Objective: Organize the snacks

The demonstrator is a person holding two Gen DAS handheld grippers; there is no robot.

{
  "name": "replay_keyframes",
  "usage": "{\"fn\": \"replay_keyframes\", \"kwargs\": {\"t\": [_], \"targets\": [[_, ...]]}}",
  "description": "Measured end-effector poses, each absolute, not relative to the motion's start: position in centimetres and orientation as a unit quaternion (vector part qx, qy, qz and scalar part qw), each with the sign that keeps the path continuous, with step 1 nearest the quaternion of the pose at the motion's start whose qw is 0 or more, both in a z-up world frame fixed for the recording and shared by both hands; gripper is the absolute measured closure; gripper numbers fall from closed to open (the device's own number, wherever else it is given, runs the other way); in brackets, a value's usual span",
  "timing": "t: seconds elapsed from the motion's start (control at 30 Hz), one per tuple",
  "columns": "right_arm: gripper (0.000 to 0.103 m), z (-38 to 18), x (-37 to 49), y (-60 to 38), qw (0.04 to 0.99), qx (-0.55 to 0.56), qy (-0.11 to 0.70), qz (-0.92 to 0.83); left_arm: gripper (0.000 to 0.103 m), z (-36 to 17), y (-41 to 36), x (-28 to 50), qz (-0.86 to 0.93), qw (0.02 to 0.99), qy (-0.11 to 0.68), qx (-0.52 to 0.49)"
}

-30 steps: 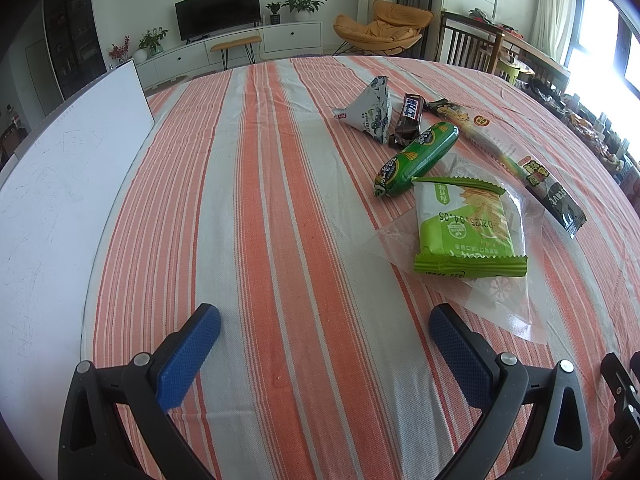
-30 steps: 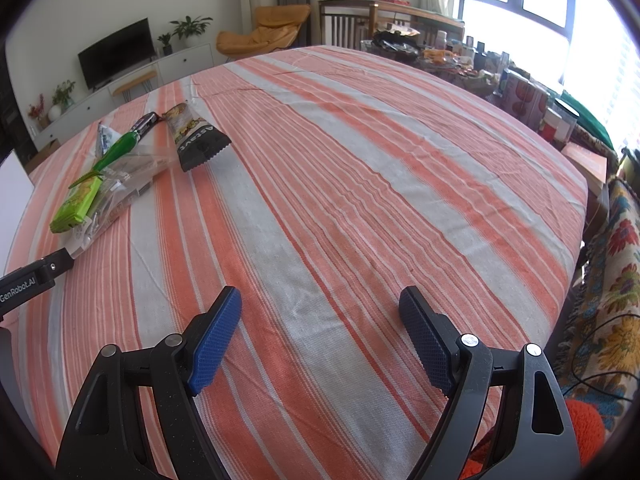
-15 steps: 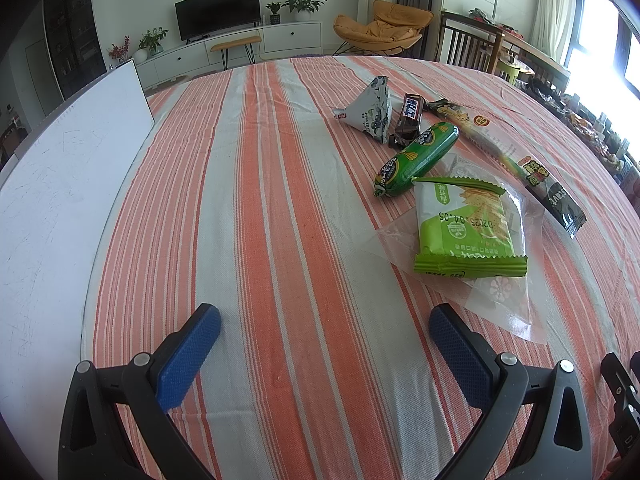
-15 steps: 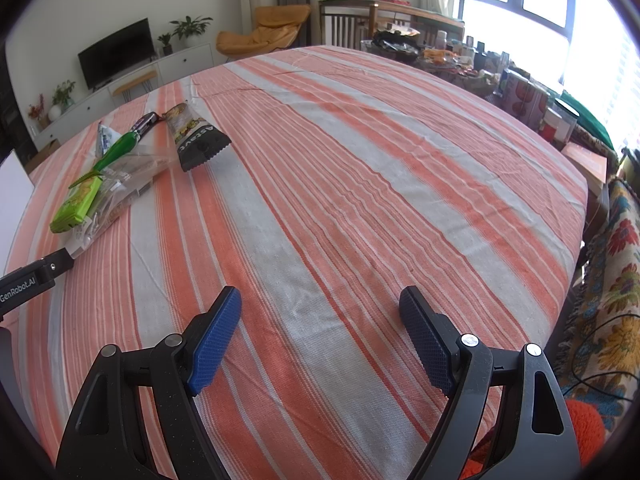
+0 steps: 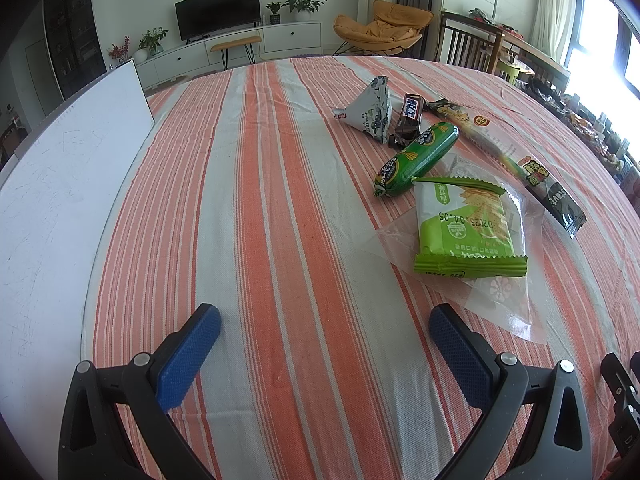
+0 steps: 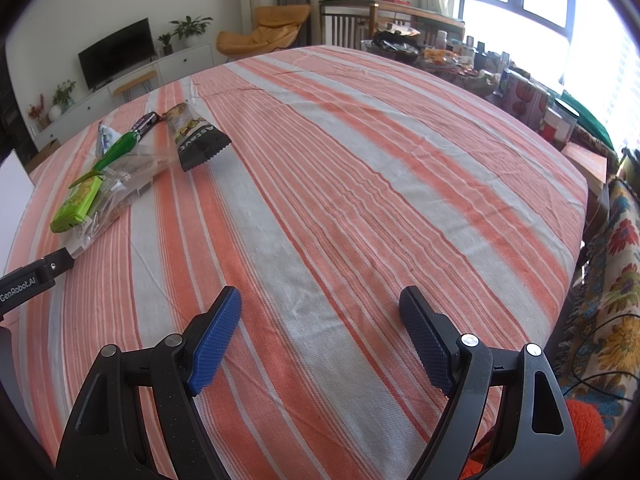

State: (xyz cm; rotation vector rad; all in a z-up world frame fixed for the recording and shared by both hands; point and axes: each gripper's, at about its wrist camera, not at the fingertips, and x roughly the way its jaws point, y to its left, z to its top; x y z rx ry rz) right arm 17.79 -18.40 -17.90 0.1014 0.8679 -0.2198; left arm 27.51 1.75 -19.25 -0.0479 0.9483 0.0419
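Both grippers, left (image 5: 324, 344) and right (image 6: 320, 320), gape empty over the cloth (image 5: 280, 200); the cracker pack (image 5: 468, 224) lies ahead-right of the left, the nearer one, long axis running away from it

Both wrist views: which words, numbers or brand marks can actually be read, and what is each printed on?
"GenRobot.AI": on the black side of the left gripper, seen in the right wrist view.
"2025.04.05", upside down: on the green cracker packet.
"Astave", partly legible: on the long black snack packet.
Chocolate bar, green sausage, triangular pouch: print unreadable.
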Motion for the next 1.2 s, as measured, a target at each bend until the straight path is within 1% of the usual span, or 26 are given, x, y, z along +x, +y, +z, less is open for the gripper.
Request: {"fn": "replay_keyframes", "kwargs": {"t": [1.1, 1.2], "targets": [[0.016, -17.93, 17.76, -18.26, 0.9, 0.049, 0.42, -0.103, 0.0, -19.25, 1.77, 27.35, 0.019, 0.889, 0.457, -0.023], [0.016, -17.93, 17.76, -18.24, 0.9, 0.049, 0.42, -0.103, 0.0, -18.75, 1.94, 26.95, -0.009, 0.873, 0.488, -0.008]]}}
